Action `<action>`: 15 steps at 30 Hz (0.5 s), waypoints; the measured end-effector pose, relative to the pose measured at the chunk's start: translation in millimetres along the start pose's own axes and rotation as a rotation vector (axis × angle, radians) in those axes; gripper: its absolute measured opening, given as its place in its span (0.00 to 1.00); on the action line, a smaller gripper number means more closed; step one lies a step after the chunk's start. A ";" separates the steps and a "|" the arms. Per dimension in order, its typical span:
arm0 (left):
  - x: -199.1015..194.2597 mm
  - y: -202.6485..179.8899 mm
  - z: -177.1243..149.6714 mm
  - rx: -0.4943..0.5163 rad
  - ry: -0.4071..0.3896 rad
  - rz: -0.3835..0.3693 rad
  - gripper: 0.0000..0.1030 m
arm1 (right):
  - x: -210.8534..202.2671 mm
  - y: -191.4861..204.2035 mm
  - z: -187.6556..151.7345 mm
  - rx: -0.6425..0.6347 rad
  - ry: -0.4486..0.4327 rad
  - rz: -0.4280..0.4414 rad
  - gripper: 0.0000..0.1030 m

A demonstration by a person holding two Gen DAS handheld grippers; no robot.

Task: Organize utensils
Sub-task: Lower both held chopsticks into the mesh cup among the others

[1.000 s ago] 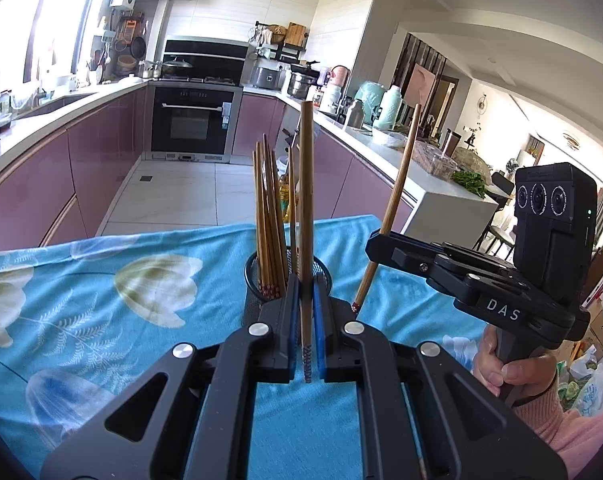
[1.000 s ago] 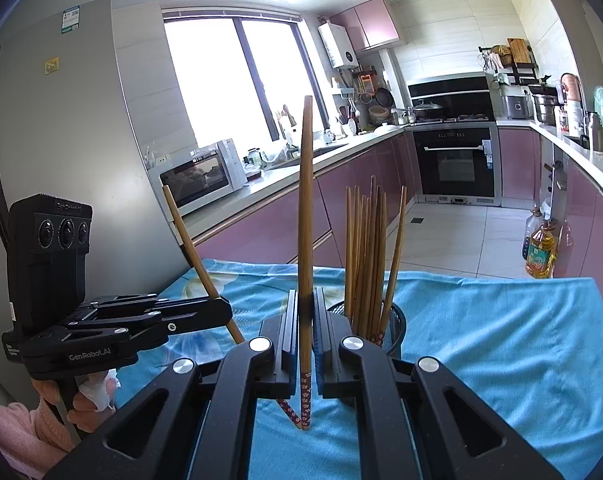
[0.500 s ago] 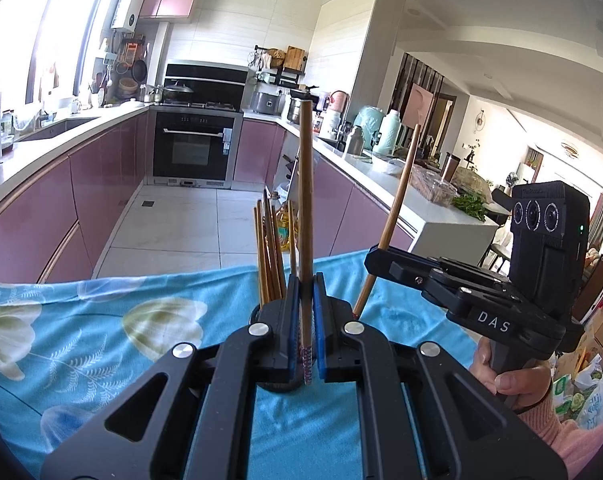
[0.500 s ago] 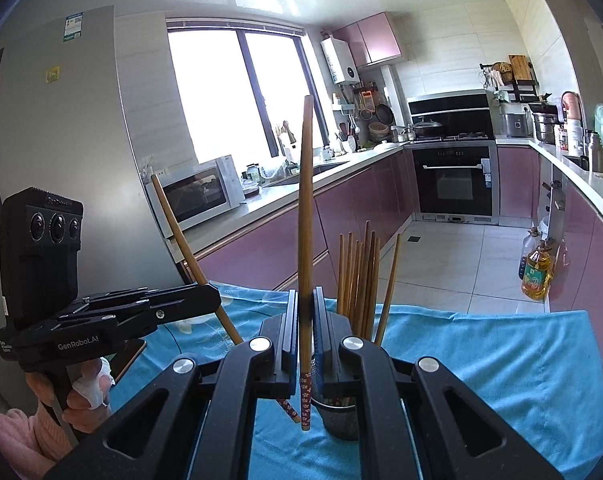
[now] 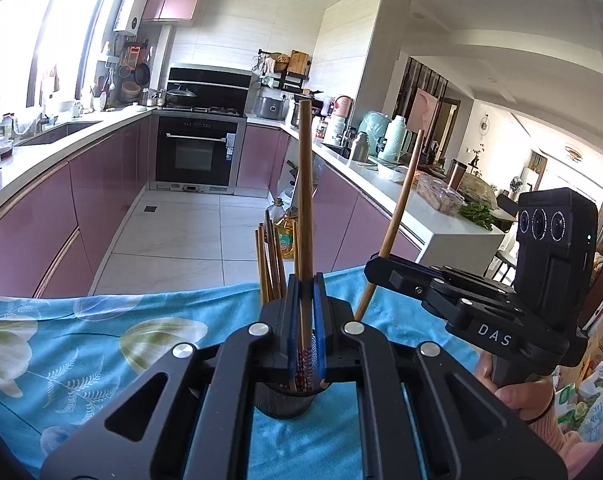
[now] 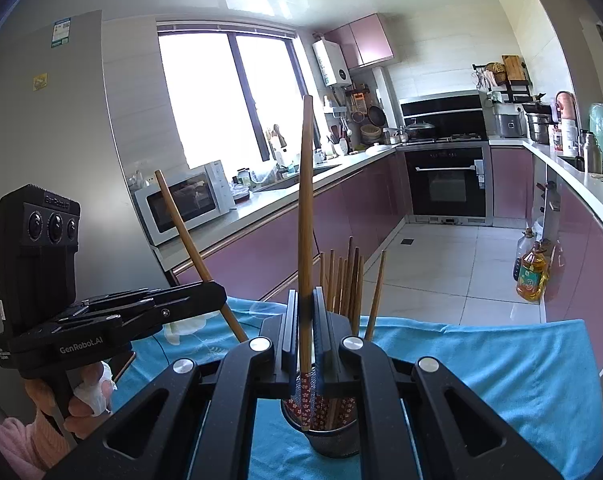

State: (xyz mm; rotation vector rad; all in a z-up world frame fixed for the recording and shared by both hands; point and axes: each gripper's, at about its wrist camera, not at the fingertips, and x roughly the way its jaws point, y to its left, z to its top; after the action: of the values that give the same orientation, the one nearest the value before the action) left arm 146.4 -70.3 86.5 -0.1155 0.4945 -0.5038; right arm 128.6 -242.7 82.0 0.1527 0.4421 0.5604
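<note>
Each gripper holds one wooden chopstick upright. In the left wrist view my left gripper [image 5: 305, 316] is shut on a chopstick [image 5: 305, 200], whose patterned lower end hangs over the dark mesh holder [image 5: 285, 404]. My right gripper [image 6: 304, 328] is shut on another chopstick [image 6: 306, 208], its red patterned tip at the rim of the mesh holder [image 6: 333, 440]. Several chopsticks [image 6: 347, 280] stand in that holder. The right gripper [image 5: 377, 268] shows at the right of the left view, and the left gripper [image 6: 217, 296] at the left of the right view.
The holder stands on a table under a blue floral cloth [image 5: 81, 344]. A hand [image 5: 517, 392] grips the right tool's handle. Beyond the table edge lie a tiled kitchen floor [image 5: 181, 240], purple cabinets, an oven [image 6: 447, 184] and oil bottles [image 6: 531, 276].
Both grippers have risen with their chopsticks still clamped. The holder and the table edge now sit lower in both views, with the holder right under the jaws.
</note>
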 end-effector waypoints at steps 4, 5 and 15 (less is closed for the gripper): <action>4.1 -1.8 -3.4 0.002 0.007 0.018 0.07 | 3.9 -3.2 1.5 0.010 0.002 -0.006 0.06; 5.5 -1.6 -4.1 0.000 0.012 0.021 0.07 | 5.3 -4.2 1.4 0.013 0.004 -0.006 0.06; 15.6 -3.0 -5.8 0.003 0.045 0.036 0.07 | 18.8 -11.6 -2.6 0.032 0.035 -0.017 0.06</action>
State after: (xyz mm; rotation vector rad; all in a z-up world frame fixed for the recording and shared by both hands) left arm 154.2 -80.5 75.5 -0.0923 0.5385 -0.4723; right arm 147.2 -242.1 69.9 0.1703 0.4858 0.5405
